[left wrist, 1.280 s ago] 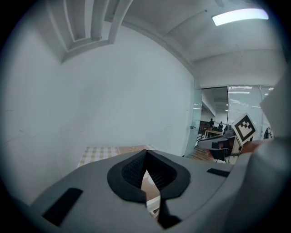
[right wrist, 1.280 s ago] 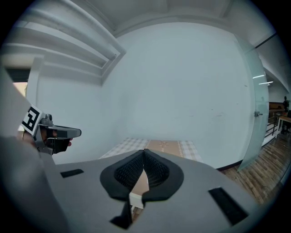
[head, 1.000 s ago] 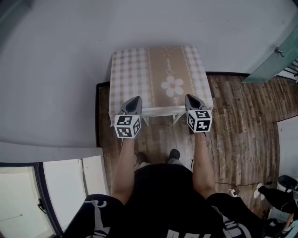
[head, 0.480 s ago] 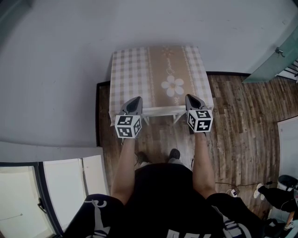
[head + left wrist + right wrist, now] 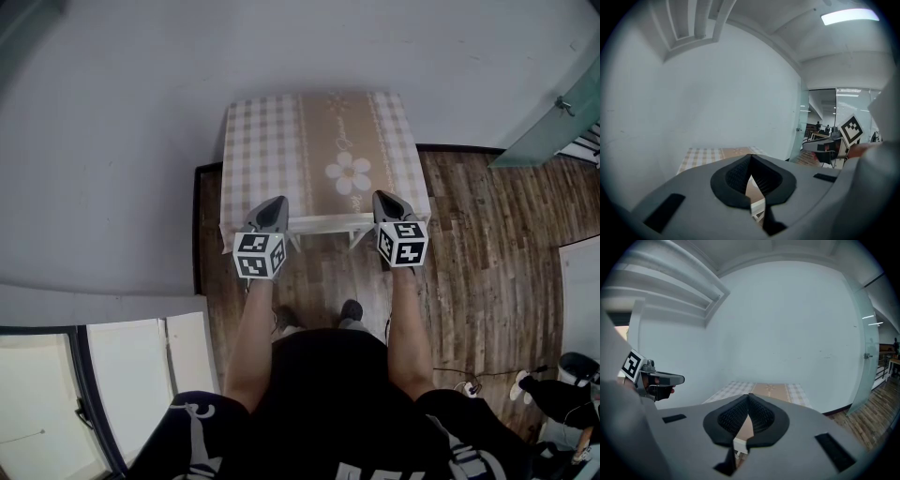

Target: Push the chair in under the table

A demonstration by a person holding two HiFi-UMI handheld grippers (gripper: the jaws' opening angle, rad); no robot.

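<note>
A small table (image 5: 319, 155) with a checked cloth and a flower print stands against the wall. The white chair's top rail (image 5: 328, 225) lies along the table's near edge, and the seat is hidden beneath the cloth. My left gripper (image 5: 273, 207) sits at the rail's left end, my right gripper (image 5: 385, 201) at its right end. Both are shut with nothing between the pads. The left gripper view shows the closed left gripper (image 5: 751, 174) over the chair's white rail (image 5: 757, 206) and the table (image 5: 701, 153). The right gripper (image 5: 749, 412) likewise meets above the white rail (image 5: 739, 445).
The grey wall (image 5: 187, 75) is right behind the table. A glass door (image 5: 553, 122) stands at the right over the wood floor (image 5: 487, 244). A white cabinet (image 5: 141, 375) is at the lower left. The person's feet (image 5: 352, 309) are just behind the chair.
</note>
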